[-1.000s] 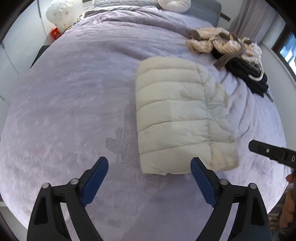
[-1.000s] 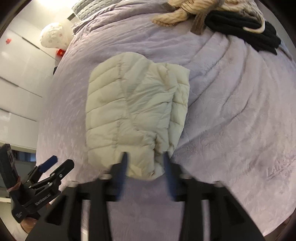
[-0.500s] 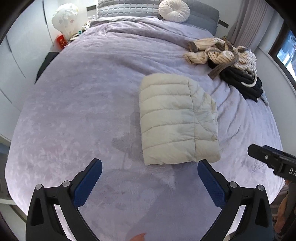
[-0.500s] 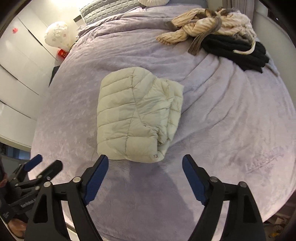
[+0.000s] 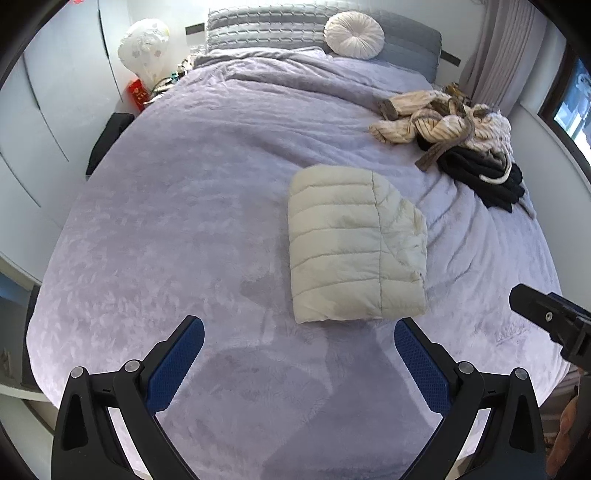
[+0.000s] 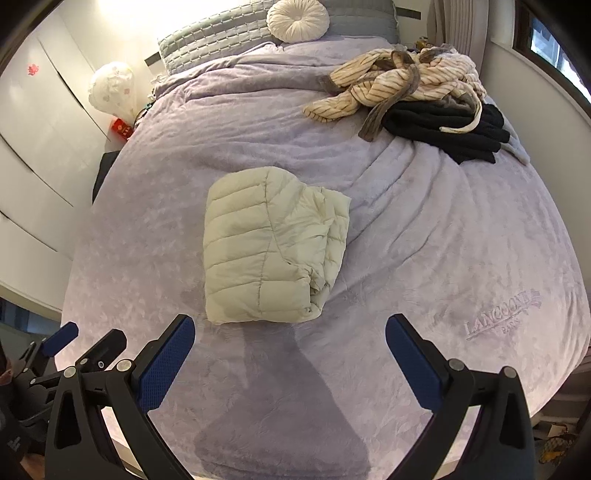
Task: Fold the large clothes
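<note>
A cream quilted puffer jacket (image 5: 351, 243) (image 6: 269, 247) lies folded into a compact rectangle on the lilac bed cover (image 5: 177, 221) (image 6: 443, 240). My left gripper (image 5: 299, 328) hangs above the bed just short of the jacket's near edge, open, nothing between its blue pads. My right gripper (image 6: 290, 325) hovers the same way over the near edge; its jaws are opening and hold nothing. Each gripper shows at the edge of the other's view: the right one (image 5: 546, 317), the left one (image 6: 66, 343).
A heap of striped beige clothes (image 5: 439, 122) (image 6: 399, 81) and a black garment (image 5: 487, 177) (image 6: 447, 129) sit at the far right of the bed. A round white cushion (image 5: 354, 34) rests at the headboard. White wardrobe doors (image 6: 33, 129) stand left; the bed's foot edge is right below me.
Both grippers have risen and drawn back from the jacket, which now looks smaller. The right jaws, narrow over the jacket's near edge before, have spread wide; the left widened slightly.
</note>
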A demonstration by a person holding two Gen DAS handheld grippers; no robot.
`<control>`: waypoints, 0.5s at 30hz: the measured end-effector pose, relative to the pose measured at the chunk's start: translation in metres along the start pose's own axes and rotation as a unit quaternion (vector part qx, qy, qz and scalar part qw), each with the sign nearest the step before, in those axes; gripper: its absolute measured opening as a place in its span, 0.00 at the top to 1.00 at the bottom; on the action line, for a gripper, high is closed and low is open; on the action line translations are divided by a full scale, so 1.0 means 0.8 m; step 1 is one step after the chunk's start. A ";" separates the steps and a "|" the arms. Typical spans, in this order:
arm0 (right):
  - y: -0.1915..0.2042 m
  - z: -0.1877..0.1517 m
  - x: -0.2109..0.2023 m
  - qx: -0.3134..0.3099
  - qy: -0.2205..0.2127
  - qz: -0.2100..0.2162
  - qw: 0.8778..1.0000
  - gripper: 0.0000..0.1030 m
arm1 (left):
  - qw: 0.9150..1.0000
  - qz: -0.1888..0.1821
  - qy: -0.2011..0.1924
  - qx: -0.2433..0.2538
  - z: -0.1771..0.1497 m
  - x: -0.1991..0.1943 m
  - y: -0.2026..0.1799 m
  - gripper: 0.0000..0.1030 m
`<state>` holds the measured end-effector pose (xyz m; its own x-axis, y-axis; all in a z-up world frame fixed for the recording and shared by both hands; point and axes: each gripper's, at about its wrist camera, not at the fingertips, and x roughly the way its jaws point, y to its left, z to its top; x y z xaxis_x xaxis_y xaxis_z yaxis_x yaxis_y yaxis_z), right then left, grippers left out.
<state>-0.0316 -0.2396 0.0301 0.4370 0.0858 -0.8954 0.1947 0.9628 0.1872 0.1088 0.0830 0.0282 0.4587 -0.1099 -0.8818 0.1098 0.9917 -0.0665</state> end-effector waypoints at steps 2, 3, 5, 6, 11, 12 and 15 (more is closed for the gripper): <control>0.004 -0.002 -0.007 -0.003 -0.005 -0.002 1.000 0.00 | 1.000 0.003 -0.005 -0.002 0.000 -0.009 -0.001 0.00; 0.006 -0.003 -0.010 -0.006 -0.007 -0.005 1.000 0.00 | 1.000 0.003 -0.006 -0.003 0.001 -0.013 -0.001 0.00; 0.010 -0.005 -0.015 -0.010 -0.012 -0.014 1.000 0.00 | 1.000 0.005 -0.008 -0.010 0.000 -0.021 0.000 0.00; 0.012 -0.006 -0.018 -0.011 -0.013 -0.016 1.000 0.00 | 1.000 0.006 -0.010 -0.012 -0.001 -0.025 0.001 0.00; 0.013 -0.007 -0.021 -0.010 -0.015 -0.022 1.000 0.00 | 1.000 0.014 -0.016 -0.009 -0.001 -0.036 -0.001 0.00; 0.011 -0.007 -0.021 -0.011 -0.015 -0.022 1.000 0.00 | 1.000 0.015 -0.018 -0.008 -0.002 -0.038 -0.002 0.00; 0.013 -0.009 -0.023 -0.011 -0.016 -0.022 1.000 0.00 | 1.000 0.017 -0.024 -0.005 -0.003 -0.043 -0.004 0.00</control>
<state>-0.0441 -0.2294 0.0455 0.4561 0.0361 -0.8892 0.1954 0.9707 0.1396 0.0901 0.0835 0.0578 0.5042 -0.0787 -0.8600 0.0847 0.9955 -0.0415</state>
